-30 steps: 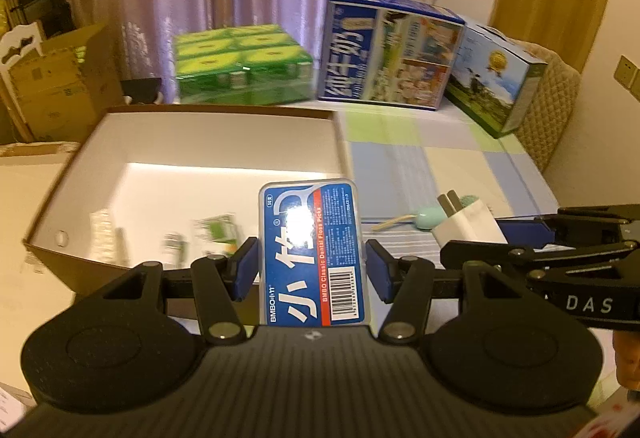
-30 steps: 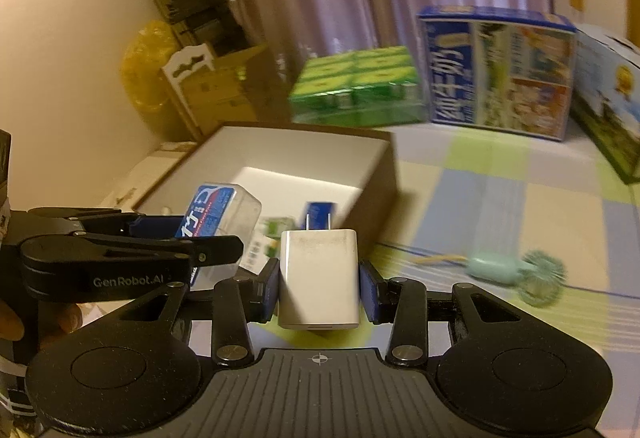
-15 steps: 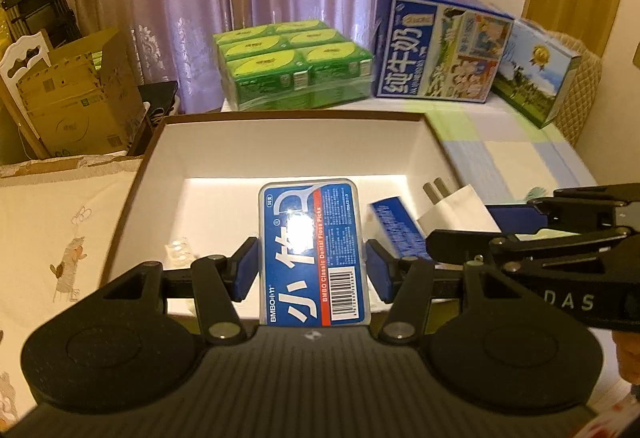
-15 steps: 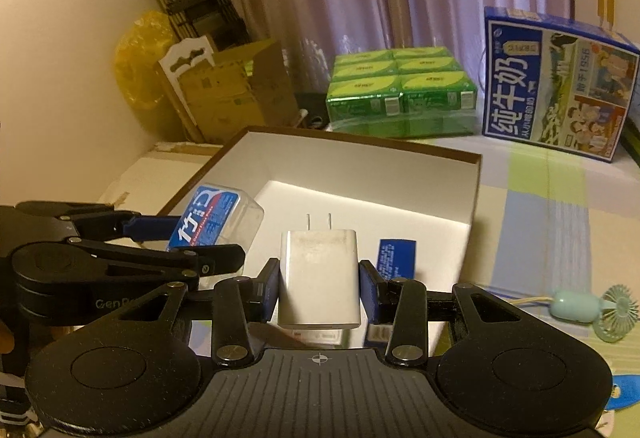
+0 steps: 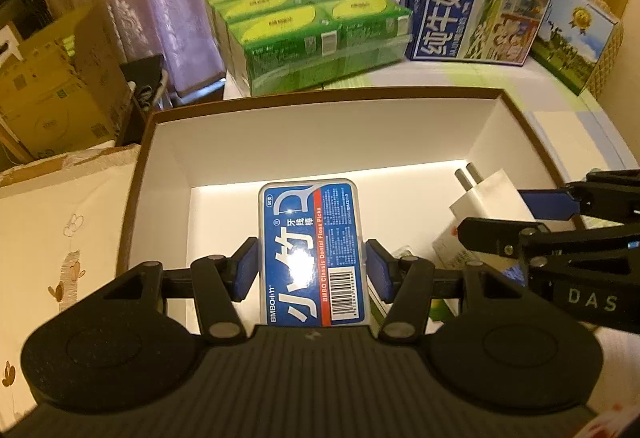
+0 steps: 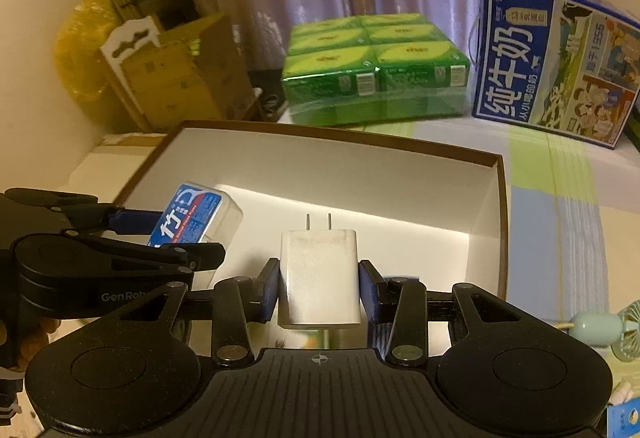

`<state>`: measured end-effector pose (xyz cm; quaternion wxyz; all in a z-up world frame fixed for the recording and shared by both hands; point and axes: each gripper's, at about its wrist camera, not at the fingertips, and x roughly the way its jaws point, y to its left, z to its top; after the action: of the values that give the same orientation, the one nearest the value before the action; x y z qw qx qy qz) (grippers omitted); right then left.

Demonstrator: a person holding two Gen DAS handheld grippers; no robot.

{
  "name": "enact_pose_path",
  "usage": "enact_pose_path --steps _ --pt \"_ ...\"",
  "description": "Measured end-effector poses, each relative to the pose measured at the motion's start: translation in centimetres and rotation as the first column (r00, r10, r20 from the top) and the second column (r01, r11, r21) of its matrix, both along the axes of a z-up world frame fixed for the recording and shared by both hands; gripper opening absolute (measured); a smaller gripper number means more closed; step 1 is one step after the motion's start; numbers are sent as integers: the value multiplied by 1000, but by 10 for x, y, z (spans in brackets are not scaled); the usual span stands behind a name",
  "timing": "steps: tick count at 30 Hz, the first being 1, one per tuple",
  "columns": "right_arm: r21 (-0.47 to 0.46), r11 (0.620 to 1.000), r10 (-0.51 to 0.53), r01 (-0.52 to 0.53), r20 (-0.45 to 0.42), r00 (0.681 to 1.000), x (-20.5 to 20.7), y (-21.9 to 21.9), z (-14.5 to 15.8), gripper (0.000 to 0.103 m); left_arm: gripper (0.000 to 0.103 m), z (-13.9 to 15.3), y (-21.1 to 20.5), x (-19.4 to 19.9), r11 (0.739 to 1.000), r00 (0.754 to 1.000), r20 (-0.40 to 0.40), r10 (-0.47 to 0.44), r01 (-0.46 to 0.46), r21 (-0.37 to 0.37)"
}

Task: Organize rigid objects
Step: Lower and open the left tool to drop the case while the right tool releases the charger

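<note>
The left gripper (image 5: pixel 312 270) pinched a flat, rounded-corner clear plastic floss pick case (image 5: pixel 314 254) with a glossy blue label, at lower centre of its view, held over the open cardboard box (image 5: pixel 320 129), whose inside was smooth white and whose rim was brown. The right gripper (image 6: pixel 319 286) clamped a matte white, blocky charger plug (image 6: pixel 319 278) between blue pads, its two thin metal prongs pointing toward the box's far wall. Beyond, at upper centre, sat a shiny film-wrapped green pack (image 6: pixel 376 69); at upper right, a blue printed milk carton (image 6: pixel 556 57).
</note>
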<state>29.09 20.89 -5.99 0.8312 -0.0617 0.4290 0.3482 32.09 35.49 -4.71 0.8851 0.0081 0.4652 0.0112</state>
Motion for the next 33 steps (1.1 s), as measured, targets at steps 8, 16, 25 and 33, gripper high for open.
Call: enact_pose_path --steps 8,16,25,33 --pt "-34 999 -35 34 -24 999 33 20 -19 38 53 -28 9 45 999 997 -61 -36 36 -8" --pt "-45 997 -64 62 -47 997 54 26 -31 38 54 -45 9 68 998 995 -76 -64 65 4" --pt "-27 997 -79 77 -75 994 66 29 -37 38 62 -44 19 76 999 997 -66 -35 35 4" --pt "-6 996 -85 85 -45 995 63 26 -29 51 62 -37 24 66 1000 997 -73 -16 15 -11"
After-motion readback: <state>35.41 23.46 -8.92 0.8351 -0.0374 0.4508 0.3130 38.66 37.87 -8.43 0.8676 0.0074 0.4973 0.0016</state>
